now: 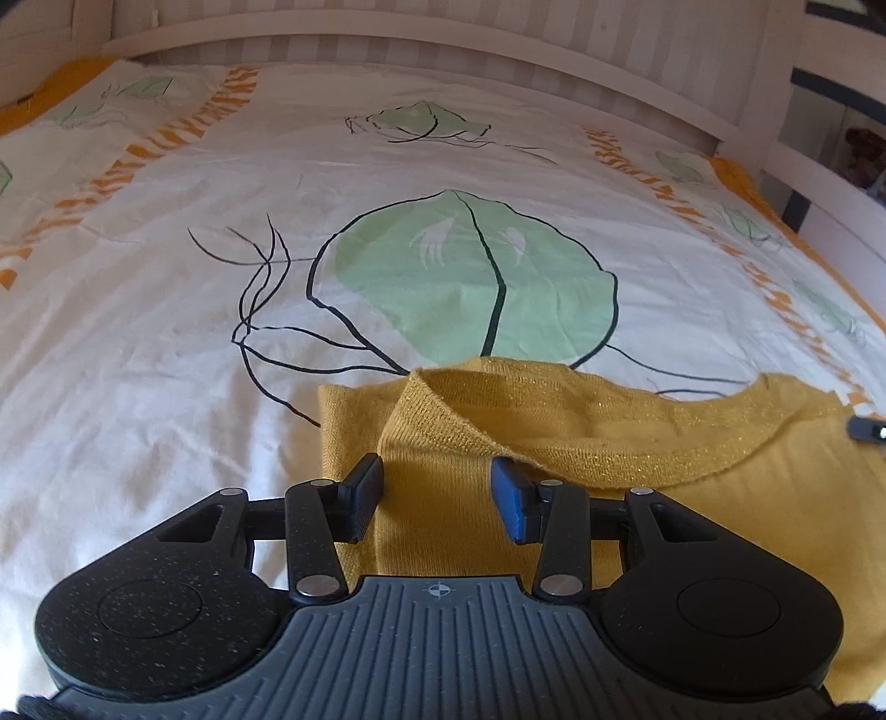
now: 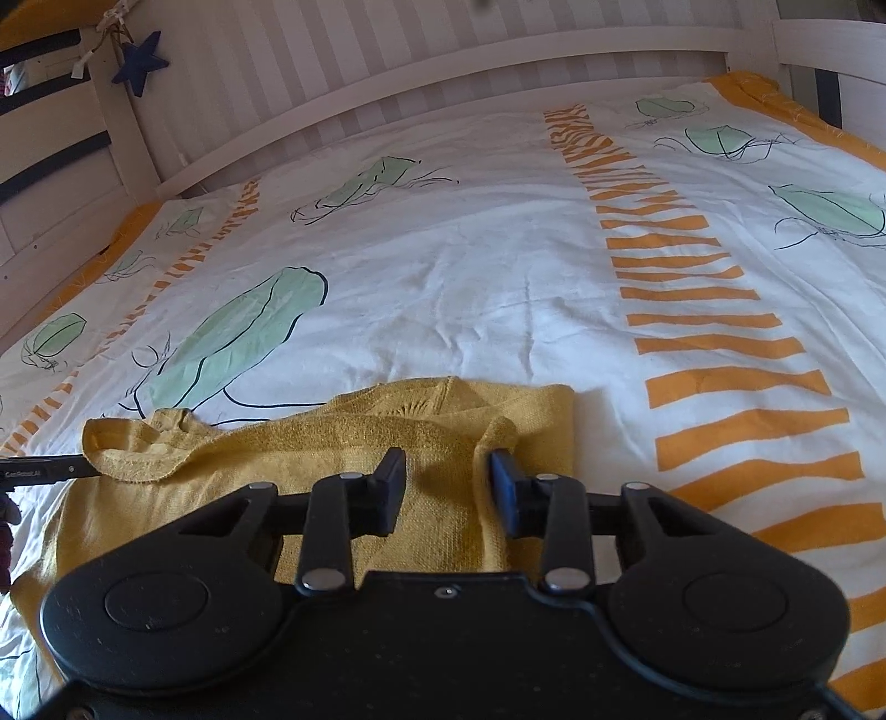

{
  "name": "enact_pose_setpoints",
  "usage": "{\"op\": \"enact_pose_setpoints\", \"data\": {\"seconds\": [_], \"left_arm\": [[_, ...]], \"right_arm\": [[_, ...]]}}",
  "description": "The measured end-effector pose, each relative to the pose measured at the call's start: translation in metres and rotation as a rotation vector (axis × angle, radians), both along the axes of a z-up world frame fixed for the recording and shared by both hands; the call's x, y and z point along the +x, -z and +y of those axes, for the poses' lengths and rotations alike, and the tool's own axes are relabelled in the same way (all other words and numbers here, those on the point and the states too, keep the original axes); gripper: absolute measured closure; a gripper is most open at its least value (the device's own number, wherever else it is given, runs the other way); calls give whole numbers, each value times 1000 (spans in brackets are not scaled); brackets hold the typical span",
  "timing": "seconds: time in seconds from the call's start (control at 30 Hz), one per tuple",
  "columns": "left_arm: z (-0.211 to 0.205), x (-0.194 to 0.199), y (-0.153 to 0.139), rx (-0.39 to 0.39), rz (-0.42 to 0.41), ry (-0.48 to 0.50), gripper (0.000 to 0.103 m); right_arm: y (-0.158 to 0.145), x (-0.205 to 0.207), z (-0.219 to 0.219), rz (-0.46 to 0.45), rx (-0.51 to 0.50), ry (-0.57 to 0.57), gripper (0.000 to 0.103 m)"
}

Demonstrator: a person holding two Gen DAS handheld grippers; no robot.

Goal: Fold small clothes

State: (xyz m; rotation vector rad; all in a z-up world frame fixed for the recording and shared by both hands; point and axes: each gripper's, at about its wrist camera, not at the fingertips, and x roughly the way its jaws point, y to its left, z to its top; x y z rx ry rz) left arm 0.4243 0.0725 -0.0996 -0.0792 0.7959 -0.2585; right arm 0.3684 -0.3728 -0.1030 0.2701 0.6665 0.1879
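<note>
Mustard-yellow knitted sweater (image 1: 637,443), a small garment with a glittery ribbed neckband, lies on a bed over a white duvet cover (image 1: 166,387) printed with green leaves and orange stripe bands. Part of the sweater is folded over itself, forming a raised flap near its neckline. In the left wrist view, the large green leaf print (image 1: 470,277) sits just beyond the sweater's far edge, and the white bed frame (image 1: 387,50) runs along the far side of the duvet cover.

Left gripper (image 1: 437,490) hovers low over the sweater's left portion, its fingers spread apart with knit fabric visible between them; whether the pads touch the cloth cannot be told. Right gripper (image 2: 446,487) is positioned over the sweater's right portion, its fingers likewise parted with a ridge of fabric lying between them, not clamped.

In the right wrist view, the sweater (image 2: 310,459) lies beside a band of orange stripes (image 2: 720,360), and a dark blue star ornament (image 2: 141,62) hangs on the bed frame, well apart from the sweater.
</note>
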Motion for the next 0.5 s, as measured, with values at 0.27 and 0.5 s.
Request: {"op": "enact_pose_setpoints", "data": {"seconds": [0.27, 0.5], "left_arm": [[0, -1, 3, -71, 17, -17, 63], [-4, -1, 4, -54, 24, -19, 84]], "right_arm": [[3, 5, 1, 18, -7, 28, 55], [6, 4, -8, 41, 52, 29, 68]]}}
